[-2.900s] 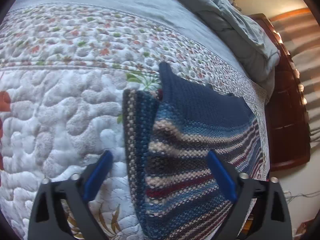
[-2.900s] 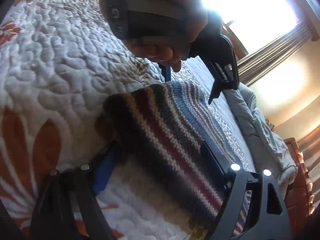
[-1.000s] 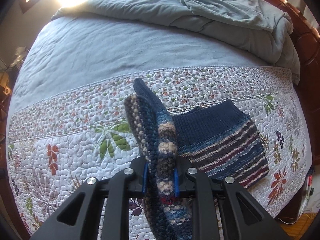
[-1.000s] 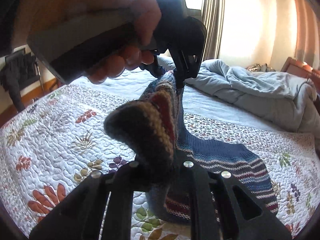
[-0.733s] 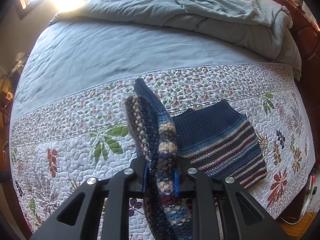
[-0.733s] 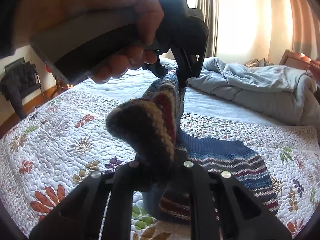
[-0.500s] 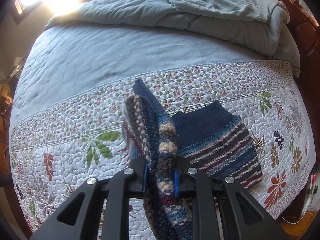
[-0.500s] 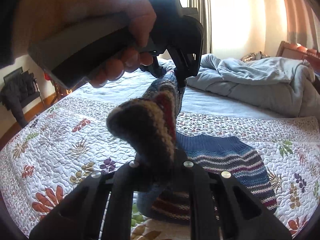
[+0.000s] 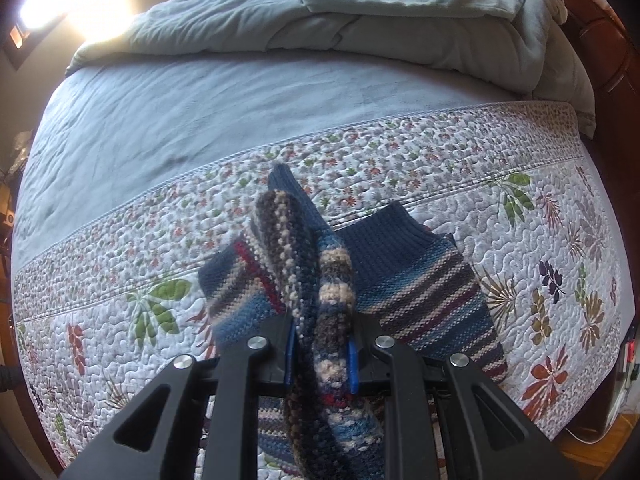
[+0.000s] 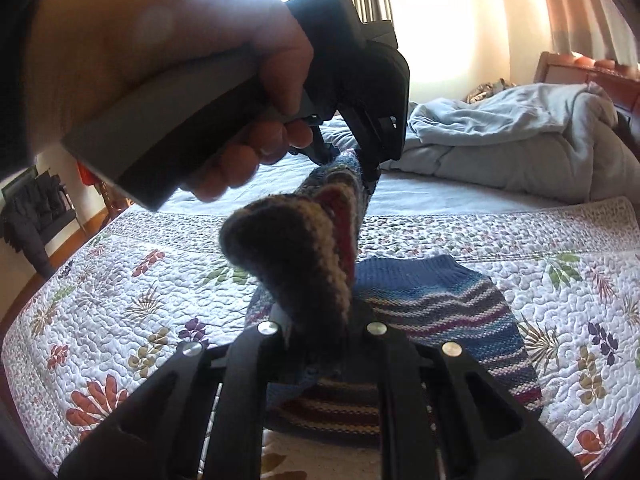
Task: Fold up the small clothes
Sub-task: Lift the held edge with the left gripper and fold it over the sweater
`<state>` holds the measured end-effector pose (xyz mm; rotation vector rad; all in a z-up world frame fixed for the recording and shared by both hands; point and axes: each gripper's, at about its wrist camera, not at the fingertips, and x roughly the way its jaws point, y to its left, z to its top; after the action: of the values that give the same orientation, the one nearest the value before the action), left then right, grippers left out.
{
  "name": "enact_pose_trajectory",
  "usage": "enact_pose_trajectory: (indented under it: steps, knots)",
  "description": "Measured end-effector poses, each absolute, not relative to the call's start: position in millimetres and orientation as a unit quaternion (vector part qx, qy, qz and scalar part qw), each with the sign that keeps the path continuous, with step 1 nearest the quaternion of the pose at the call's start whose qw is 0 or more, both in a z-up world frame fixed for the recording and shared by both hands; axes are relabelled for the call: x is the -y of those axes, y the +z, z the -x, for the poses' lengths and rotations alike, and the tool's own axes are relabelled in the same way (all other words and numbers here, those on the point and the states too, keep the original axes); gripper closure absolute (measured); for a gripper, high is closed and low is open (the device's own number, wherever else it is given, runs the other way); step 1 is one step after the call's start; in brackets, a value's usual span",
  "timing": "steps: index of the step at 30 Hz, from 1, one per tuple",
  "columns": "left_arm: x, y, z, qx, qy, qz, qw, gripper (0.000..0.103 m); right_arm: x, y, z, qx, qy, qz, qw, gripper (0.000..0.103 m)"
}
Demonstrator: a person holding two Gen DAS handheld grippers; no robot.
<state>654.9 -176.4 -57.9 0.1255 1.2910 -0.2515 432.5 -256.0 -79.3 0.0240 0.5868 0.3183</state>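
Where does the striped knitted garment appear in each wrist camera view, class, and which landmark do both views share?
Left wrist view: striped knitted garment at lower centre, one edge lifted in the left gripper.
Right wrist view: garment at lower centre-right, one edge lifted in the right gripper.
Shared landmark: the rumpled grey duvet beyond.

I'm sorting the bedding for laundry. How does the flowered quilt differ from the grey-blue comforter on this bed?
The white quilted bedspread with its flower and leaf print lies flat and smooth; the plain grey-blue comforter is bunched in a rumpled heap. The bedspread is patterned, the comforter is one colour. The bedspread bears the striped knitted garment; the comforter bears nothing that I can see. Both lie on the same bed.
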Motion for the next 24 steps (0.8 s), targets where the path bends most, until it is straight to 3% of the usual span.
enact_pose_trajectory:
  steps: [24]
  knots:
    - [270,-97,-665,-0.609,-0.145,-0.078,0.776,0.084,356,-114,-445,-0.316,0.137,-0.156,0.926,0.092]
